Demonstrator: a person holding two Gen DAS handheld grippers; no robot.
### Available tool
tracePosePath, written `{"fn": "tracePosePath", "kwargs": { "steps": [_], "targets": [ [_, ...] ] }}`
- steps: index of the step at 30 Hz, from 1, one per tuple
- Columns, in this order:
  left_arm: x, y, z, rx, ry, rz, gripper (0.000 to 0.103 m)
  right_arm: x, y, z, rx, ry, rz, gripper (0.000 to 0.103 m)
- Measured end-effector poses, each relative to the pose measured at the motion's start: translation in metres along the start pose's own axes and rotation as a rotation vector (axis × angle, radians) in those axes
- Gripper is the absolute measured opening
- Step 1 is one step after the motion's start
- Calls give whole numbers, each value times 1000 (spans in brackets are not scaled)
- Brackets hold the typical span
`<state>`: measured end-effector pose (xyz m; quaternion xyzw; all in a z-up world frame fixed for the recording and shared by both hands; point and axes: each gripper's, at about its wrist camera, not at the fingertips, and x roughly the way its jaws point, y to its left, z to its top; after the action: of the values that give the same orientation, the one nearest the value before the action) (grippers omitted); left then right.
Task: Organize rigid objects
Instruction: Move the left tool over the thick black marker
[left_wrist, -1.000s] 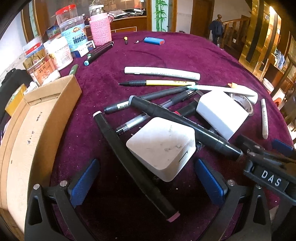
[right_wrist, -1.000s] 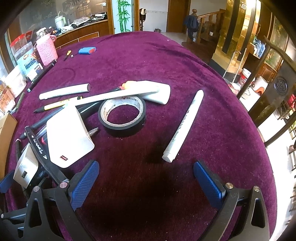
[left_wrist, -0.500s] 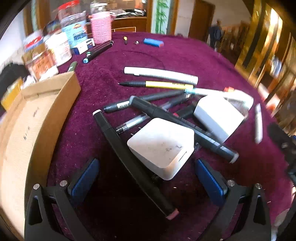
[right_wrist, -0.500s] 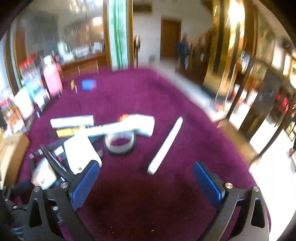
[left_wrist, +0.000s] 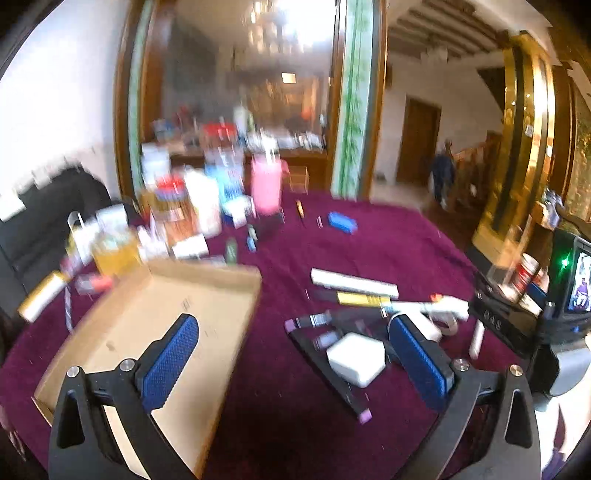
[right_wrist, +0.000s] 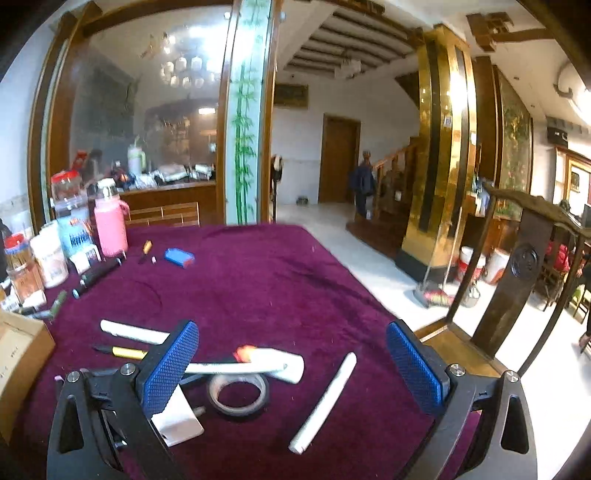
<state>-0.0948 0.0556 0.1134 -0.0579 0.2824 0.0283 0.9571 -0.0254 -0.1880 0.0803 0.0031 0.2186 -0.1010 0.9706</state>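
Observation:
Pens, markers and two white chargers lie piled on the purple tablecloth. In the blurred left wrist view a white charger (left_wrist: 355, 358) rests on a long black marker (left_wrist: 328, 373), just left of my right-hand fingertip. My left gripper (left_wrist: 295, 363) is open and empty, raised above the table. A shallow cardboard box (left_wrist: 155, 332) lies under its left finger. My right gripper (right_wrist: 291, 369) is open and empty, lifted above a roll of black tape (right_wrist: 238, 393), a white marker (right_wrist: 325, 400) and a white charger (right_wrist: 177, 417).
Jars, a pink bottle (right_wrist: 110, 225) and small packets crowd the table's far left. A blue block (right_wrist: 179, 256) lies far back. A wooden chair (right_wrist: 524, 273) stands off the table's right edge. A person (right_wrist: 364, 184) stands in the far hallway.
Both grippers have risen and tilted up from the table, so the room now fills the views. The left one has swung left over the cardboard box. Both stay open and empty.

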Motion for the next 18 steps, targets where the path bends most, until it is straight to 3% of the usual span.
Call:
{"fn": "tracePosePath", "kwargs": {
  "steps": [2,8,10,13,15,18],
  "targets": [
    [3,1,-4,-32,4,-34,103,-4,-5,-2,23,1,16,102],
    [4,-19,-15,44,-3,-78,103,2,7,-7,-31,53,20,102],
    [5,-20,-15,44,-9,-69,103,-2,10,-7,-44,16,0,102],
    [9,-19,-15,24,-9,-42,103,-23,9,-6,-38,-118,-74,102],
    [15,-15,-15,21,28,-29,103,-25,8,-8,-34,-142,-76,102],
    [34,-1,-15,-33,155,-70,103,-9,4,-7,-5,-36,8,102]
  ]
}}
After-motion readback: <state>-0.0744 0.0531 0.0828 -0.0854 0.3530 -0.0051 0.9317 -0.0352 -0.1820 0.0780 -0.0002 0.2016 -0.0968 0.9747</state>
